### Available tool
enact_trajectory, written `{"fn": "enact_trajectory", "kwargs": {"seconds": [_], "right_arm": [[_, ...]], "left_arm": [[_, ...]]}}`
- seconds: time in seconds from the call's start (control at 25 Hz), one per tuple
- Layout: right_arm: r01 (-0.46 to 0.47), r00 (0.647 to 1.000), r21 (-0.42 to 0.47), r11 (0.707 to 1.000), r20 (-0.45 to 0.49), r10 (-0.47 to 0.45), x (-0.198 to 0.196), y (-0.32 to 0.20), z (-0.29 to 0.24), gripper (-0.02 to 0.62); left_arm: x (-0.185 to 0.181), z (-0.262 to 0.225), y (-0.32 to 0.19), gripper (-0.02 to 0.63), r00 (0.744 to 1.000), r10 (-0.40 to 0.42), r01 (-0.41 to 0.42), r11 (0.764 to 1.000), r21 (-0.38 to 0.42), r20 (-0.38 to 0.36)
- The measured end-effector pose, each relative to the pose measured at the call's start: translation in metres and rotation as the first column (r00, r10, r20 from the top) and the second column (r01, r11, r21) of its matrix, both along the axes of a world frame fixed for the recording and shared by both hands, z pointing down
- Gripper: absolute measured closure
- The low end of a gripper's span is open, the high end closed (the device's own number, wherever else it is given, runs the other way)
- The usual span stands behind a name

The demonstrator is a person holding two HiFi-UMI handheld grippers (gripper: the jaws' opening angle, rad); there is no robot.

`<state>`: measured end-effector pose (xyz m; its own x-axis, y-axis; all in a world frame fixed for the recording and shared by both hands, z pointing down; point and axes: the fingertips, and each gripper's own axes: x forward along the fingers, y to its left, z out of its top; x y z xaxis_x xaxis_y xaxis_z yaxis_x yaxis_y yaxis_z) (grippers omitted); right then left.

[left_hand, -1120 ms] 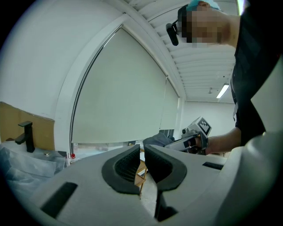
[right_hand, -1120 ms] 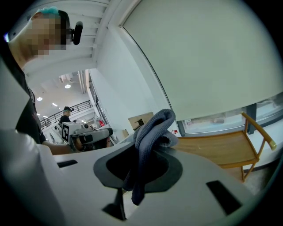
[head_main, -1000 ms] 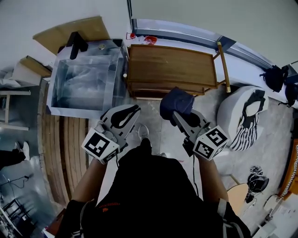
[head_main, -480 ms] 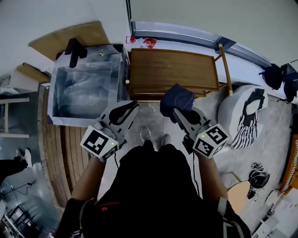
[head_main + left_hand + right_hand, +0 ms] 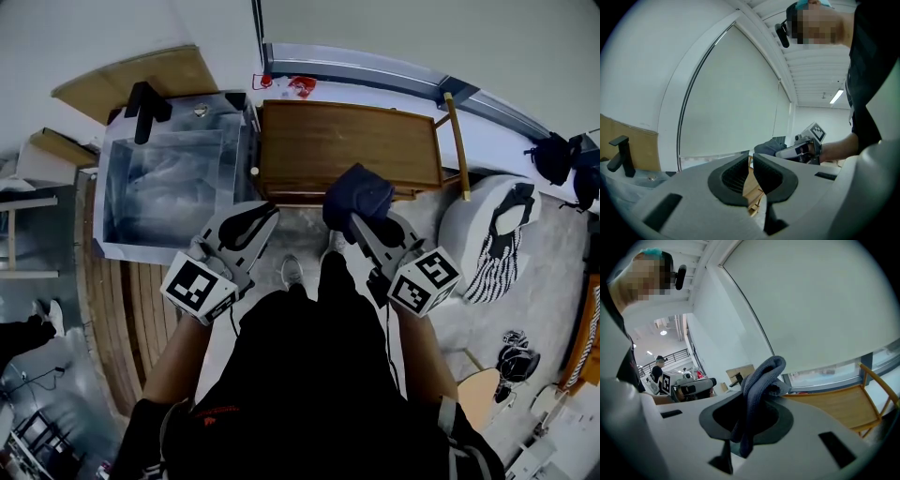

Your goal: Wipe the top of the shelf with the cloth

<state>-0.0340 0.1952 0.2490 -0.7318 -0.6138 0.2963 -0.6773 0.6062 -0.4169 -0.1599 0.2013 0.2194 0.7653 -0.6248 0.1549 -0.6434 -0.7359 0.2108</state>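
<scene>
The wooden shelf (image 5: 347,145) stands ahead of me against the window wall, its flat top bare. A dark blue cloth (image 5: 356,195) bunches at the shelf's front edge, and my right gripper (image 5: 356,221) is shut on it. In the right gripper view the cloth (image 5: 761,380) sticks up out of the right gripper (image 5: 747,416), with the shelf (image 5: 834,406) to the right behind it. My left gripper (image 5: 256,214) hangs left of the cloth, short of the shelf, shut with nothing in it. The left gripper view shows that left gripper (image 5: 751,159) with only a thin slit between the jaws.
A large clear plastic bin (image 5: 117,178) stands directly left of the shelf, with a black fixture (image 5: 145,98) behind it. A white round seat with a striped bag (image 5: 487,234) is at the right. Wooden slats (image 5: 141,300) run along the left. My shoes (image 5: 292,272) are below.
The right gripper with the cloth has moved slightly forward, so the cloth now overlaps the shelf's front edge. My feet have shifted. The left gripper has barely moved.
</scene>
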Motion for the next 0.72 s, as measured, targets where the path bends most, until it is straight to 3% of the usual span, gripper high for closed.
{"fn": "enact_trajectory", "kwargs": {"seconds": [0.72], "right_arm": [[0.089,0.996,-0.064,0.994,0.036,-0.087,0.058,-0.139,0.031,0.537]], "left_arm": [[0.059,0.029,-0.122,0.561,0.992,-0.113,0.117,0.989,-0.088,0.057]]}}
